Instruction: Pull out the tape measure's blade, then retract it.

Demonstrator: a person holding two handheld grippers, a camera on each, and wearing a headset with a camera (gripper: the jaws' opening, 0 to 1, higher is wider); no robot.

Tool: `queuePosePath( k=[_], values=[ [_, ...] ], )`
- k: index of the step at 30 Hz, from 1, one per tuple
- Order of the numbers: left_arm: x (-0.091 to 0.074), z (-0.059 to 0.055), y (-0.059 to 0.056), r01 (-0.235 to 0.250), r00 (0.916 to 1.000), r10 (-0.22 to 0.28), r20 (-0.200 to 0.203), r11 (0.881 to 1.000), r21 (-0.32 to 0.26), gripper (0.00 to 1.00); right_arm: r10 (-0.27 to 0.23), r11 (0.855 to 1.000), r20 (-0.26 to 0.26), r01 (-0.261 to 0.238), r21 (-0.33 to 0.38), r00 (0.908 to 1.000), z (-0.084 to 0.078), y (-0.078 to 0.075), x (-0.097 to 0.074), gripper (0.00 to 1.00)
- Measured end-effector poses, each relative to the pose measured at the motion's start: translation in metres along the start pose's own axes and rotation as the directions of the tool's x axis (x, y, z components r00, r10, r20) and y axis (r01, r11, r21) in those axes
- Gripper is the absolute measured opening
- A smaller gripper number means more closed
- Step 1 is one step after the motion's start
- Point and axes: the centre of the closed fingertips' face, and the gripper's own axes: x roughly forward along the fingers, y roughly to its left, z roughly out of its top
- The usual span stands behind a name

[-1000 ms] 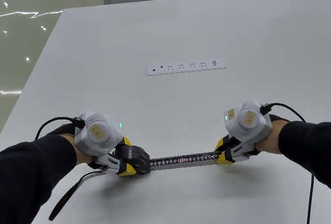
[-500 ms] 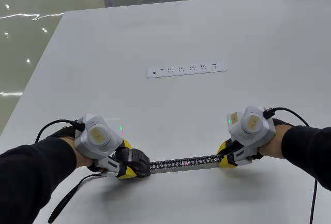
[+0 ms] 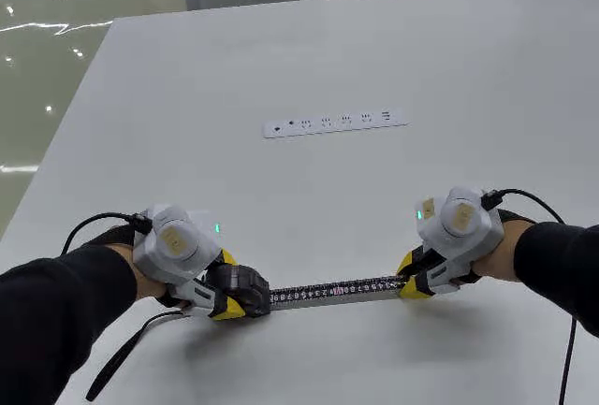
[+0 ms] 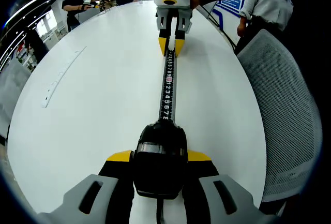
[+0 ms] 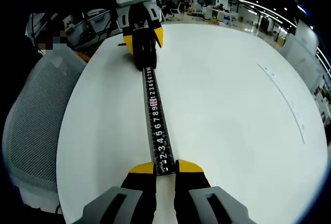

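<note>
Two clamped holds, left gripper (image 3: 238, 283) on tape measure (image 4: 160, 154), right gripper (image 3: 408, 279) on blade (image 3: 332, 290), pulled slightly farther.

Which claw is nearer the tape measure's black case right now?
Left. The left claw is clamped on the case itself; the right claw pinches the free end of the blade, the whole pulled-out length away from the case.

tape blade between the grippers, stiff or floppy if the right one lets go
The blade runs straight, unbent, from the case to the right gripper, so probably stiff at this length. Released, it likely snaps back toward the case.
</note>
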Motion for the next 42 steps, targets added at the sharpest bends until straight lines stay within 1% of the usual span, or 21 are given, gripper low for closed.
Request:
queuePosePath(
  k=[42],
  values=[
    [0.000,0.000,0.000,-0.003,1.0000,0.003,0.003,1.000,-0.001,0.30,-0.001,1.000,-0.007,0.001,0.019,1.0000,-0.014,-0.003,-0.008,0.08]
  ],
)
